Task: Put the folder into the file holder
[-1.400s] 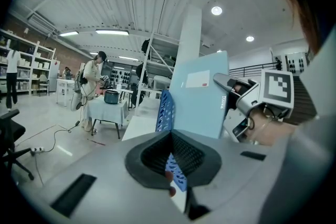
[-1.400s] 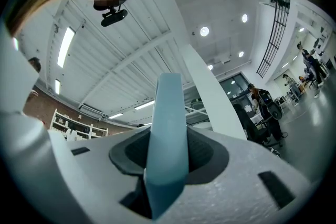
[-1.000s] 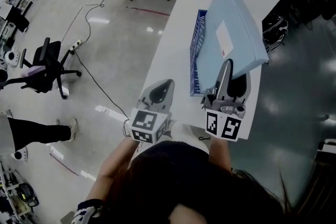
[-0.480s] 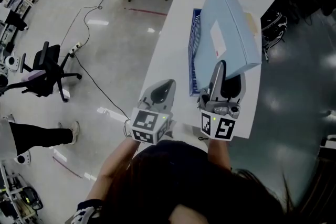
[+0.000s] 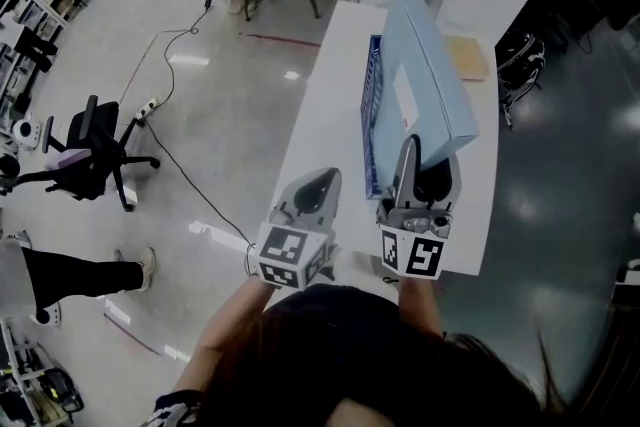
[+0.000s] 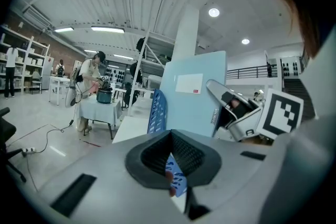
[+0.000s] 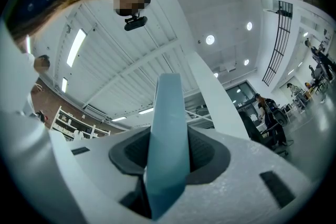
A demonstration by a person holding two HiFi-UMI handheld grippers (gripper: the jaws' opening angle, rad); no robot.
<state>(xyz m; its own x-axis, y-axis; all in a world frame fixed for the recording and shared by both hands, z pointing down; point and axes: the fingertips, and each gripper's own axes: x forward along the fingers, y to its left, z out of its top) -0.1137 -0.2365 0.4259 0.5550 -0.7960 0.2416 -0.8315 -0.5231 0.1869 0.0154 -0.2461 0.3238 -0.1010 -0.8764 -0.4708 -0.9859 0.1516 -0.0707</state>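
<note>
Both arms reach forward side by side, the grippers near each other but apart. The left forearm (image 5: 222, 340) is bare and angles in from the lower left. The right arm is mostly hidden under the person's own head. The left gripper (image 5: 318, 185) points roughly level. Its jaws look drawn together, though its own view is too cramped to tell whether anything is pinched. The right gripper (image 5: 418, 165) tilts upward, with its jaws clamped on the edge of the folder (image 7: 168, 139).

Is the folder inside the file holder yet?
Not seated. The folder leans tilted over the file holder, clamped in the right gripper; whether its lower edge has entered a slot, cannot tell.
</note>
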